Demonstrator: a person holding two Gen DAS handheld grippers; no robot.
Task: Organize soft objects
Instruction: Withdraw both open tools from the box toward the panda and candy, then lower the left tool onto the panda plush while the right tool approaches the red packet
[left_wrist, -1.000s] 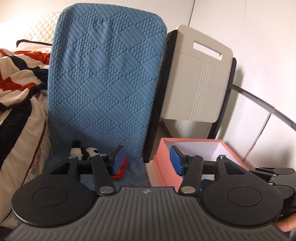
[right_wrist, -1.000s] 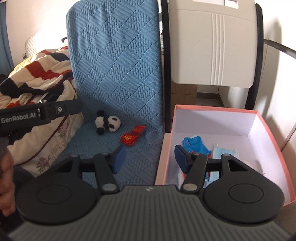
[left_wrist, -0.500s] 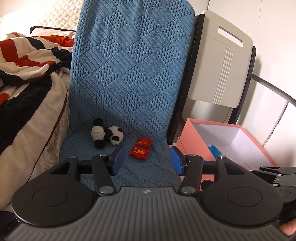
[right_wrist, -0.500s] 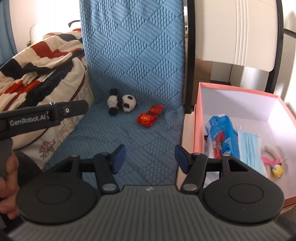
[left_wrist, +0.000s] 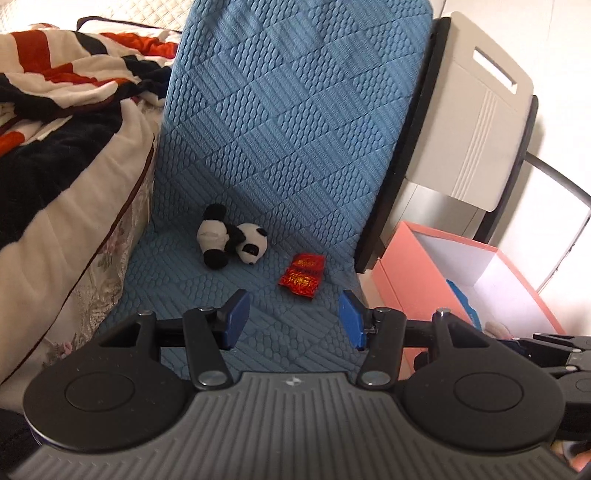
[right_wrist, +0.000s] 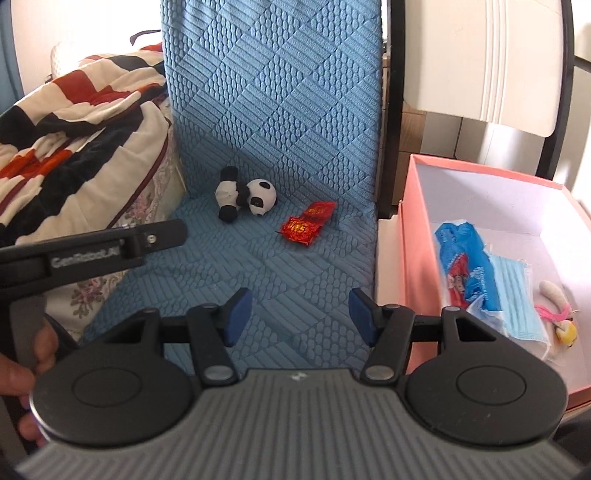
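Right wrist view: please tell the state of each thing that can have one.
pink box: open, no lid on it
toy panda: lying on its side
red packet: lying flat on the cushion
face mask: in the box
right gripper: jaws open, empty

The seat cushion ahead of both tongs is blue, quilted in a chequer of ribbed and pebbled squares; on it the panda plush is black and white, and the wrapper beside it is shiny red with gold print; the blanket off to the left carries red, white and black bands above a pale floral sheet; right of the tongs the box is salmon pink outside, white inside, holding a blue printed packet, a light blue face mask and a small white toy with pink strings; the left tongs and right tongs have dark blue pads on black arms.
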